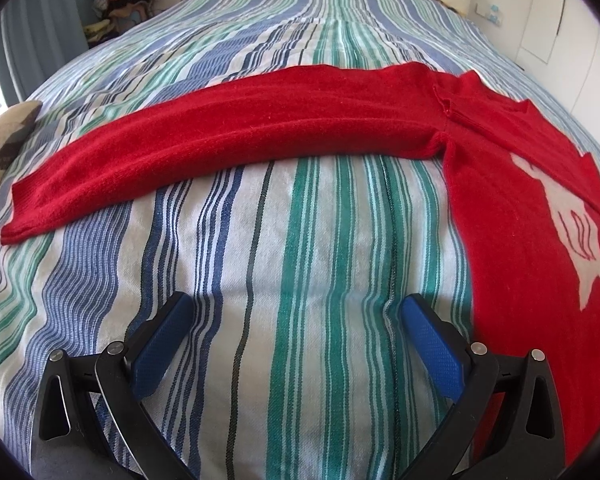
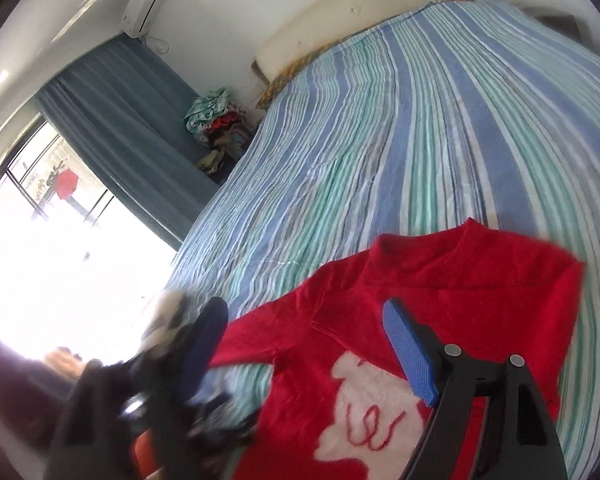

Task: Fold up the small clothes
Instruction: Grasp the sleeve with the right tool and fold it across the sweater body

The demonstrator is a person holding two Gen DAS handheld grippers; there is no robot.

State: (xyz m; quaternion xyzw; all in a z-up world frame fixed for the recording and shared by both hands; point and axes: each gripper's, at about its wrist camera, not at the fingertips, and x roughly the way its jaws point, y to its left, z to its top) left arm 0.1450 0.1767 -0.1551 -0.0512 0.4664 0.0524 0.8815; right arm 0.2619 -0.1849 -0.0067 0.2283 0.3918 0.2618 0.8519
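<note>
Left wrist view: left gripper (image 1: 296, 316) released over bare striped bedspread (image 1: 260, 260); red sweater (image 1: 520, 220) just right, sleeve (image 1: 228, 136) stretched across ahead. Right gripper (image 2: 304, 320) released, tilted above sweater's front.

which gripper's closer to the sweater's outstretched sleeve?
Left. Left gripper hovers open over bare bedspread, just short of the sleeve. Right gripper is open over the sweater's white chest motif.
</note>
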